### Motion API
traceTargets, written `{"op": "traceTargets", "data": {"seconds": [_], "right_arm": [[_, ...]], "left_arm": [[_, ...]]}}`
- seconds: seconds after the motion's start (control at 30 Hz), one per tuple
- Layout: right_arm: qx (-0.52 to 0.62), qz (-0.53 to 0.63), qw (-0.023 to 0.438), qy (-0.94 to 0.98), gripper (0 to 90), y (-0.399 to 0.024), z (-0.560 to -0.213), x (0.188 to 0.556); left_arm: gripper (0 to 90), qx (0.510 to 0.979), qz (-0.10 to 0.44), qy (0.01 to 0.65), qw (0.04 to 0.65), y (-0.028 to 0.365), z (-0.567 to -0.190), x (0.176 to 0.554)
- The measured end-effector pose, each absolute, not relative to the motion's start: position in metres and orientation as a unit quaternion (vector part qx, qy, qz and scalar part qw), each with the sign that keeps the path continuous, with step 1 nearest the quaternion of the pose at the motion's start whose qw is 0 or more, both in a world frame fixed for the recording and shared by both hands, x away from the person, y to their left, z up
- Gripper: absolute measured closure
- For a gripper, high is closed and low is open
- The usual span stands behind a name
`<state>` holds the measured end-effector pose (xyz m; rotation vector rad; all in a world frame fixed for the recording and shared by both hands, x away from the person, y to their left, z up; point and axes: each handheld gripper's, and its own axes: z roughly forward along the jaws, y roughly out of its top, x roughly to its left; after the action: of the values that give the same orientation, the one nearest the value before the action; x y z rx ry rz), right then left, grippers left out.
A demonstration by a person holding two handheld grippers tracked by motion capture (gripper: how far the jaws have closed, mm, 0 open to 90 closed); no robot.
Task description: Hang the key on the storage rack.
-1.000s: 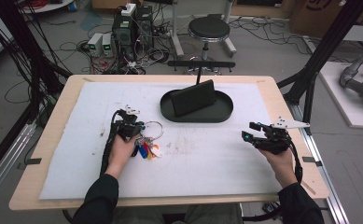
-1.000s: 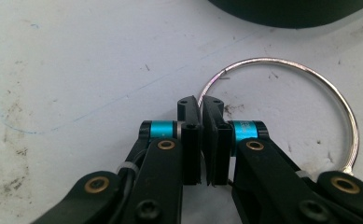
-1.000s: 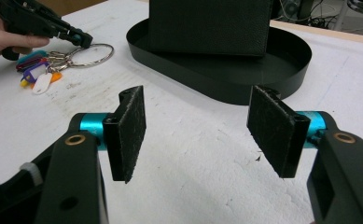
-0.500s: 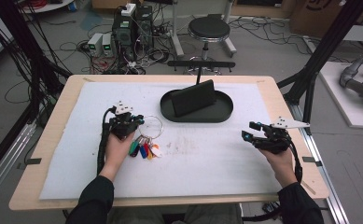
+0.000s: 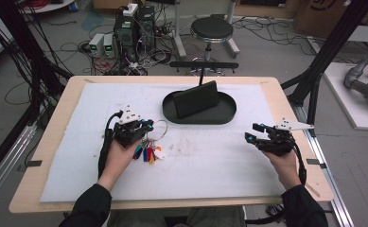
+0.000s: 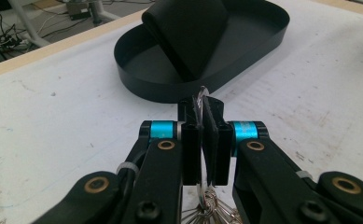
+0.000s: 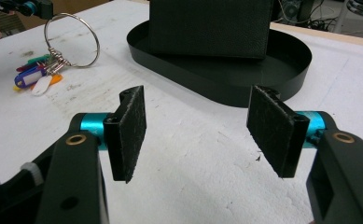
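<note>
Two grippers: both over the white mat on the table [image 5: 58, 142].
Left gripper [image 6: 202, 105]: jaws pinched on the key ring [image 5: 158, 128], at 9 o'clock from the black tray [image 5: 229, 113].
Key ring: wire loop clamped between the pads; coloured tags [image 5: 147, 153] hang below, possibly brushing the mat.
Right gripper [image 7: 202, 133]: jaws spread wide, nothing between, at 4 o'clock from the tray.

Key ring [image 6: 201, 100] mostly hidden btwn left tool's pads; tags cut off.

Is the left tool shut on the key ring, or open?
Shut: the left tool has its pads pressed together on the metal key ring.
</note>
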<state>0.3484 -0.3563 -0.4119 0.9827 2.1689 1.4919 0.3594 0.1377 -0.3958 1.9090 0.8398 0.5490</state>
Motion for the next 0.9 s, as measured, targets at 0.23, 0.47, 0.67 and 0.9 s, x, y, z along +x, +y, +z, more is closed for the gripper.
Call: {"op": "traceTargets", "data": {"seconds": [0.23, 0.47, 0.67, 0.9], "right_arm": [[0.345, 0.523, 0.164, 0.762, 38.3, -0.3559, -0.412, 0.3485], [0.345, 0.523, 0.164, 0.762, 38.3, -0.3563, -0.412, 0.3486], [0.345, 0.523, 0.164, 0.762, 38.3, -0.3567, -0.4121, 0.3488], [0.345, 0.523, 0.165, 0.762, 38.4, -0.3565, -0.4121, 0.3488]], "left_arm": [[83.2, 0.797, 0.208, 0.336, 0.457, 0.1352, -0.4007, 0.3624], [85.7, 0.808, 0.197, 0.332, 0.445, 0.1346, -0.4048, 0.366], [86.2, 0.808, 0.188, 0.329, 0.45, 0.1364, -0.405, 0.3666], [86.6, 0.802, 0.194, 0.306, 0.475, 0.1382, -0.3999, 0.3633]]}}
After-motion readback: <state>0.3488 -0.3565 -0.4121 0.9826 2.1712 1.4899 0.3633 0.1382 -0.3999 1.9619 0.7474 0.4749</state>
